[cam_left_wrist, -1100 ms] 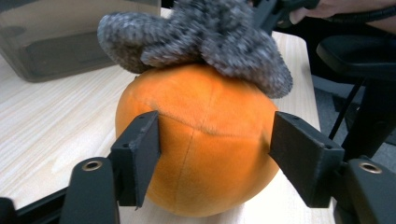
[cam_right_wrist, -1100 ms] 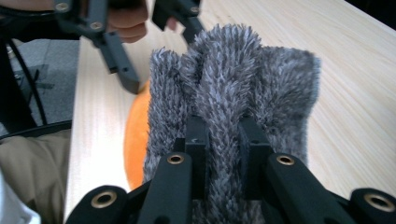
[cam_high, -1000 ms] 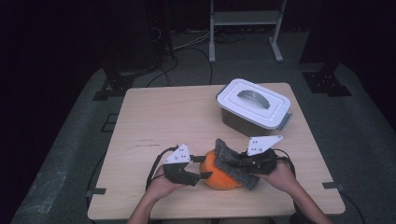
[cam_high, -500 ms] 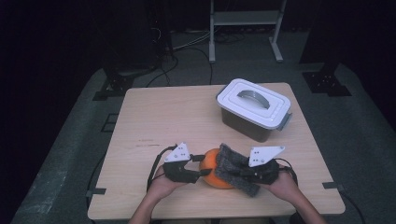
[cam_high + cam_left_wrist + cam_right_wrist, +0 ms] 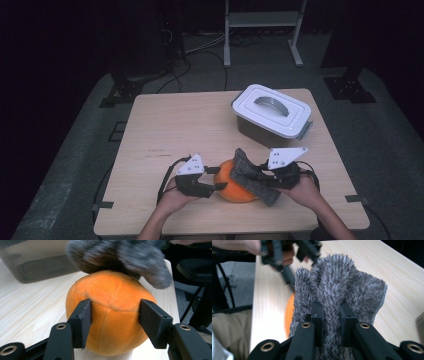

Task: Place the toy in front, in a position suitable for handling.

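Since a second ago, the grey cloth (image 5: 254,176) has slid from the far side of the orange ball (image 5: 231,184) down across its top, toward the near table (image 5: 170,125) edge, carried by the right claw (image 5: 264,176). That claw is clamped on a fold of the cloth (image 5: 337,297), its jaws nearly together with pile bulging between them. The left claw (image 5: 216,179) straddles the ball (image 5: 110,315), one jaw pressed on each flank, holding it steady on the table just ahead of the hand; the cloth (image 5: 117,257) lies above and beyond these jaws.

By the look of it, the step in hand is wiping the ball with the cloth while the other claw braces it. The next move probably calls for another pass over the top, keeping the brace firm so the soft ball doesn't roll.

Count: one ball, one cloth, one lidded bin (image 5: 272,116) well beyond both claws, two claws.
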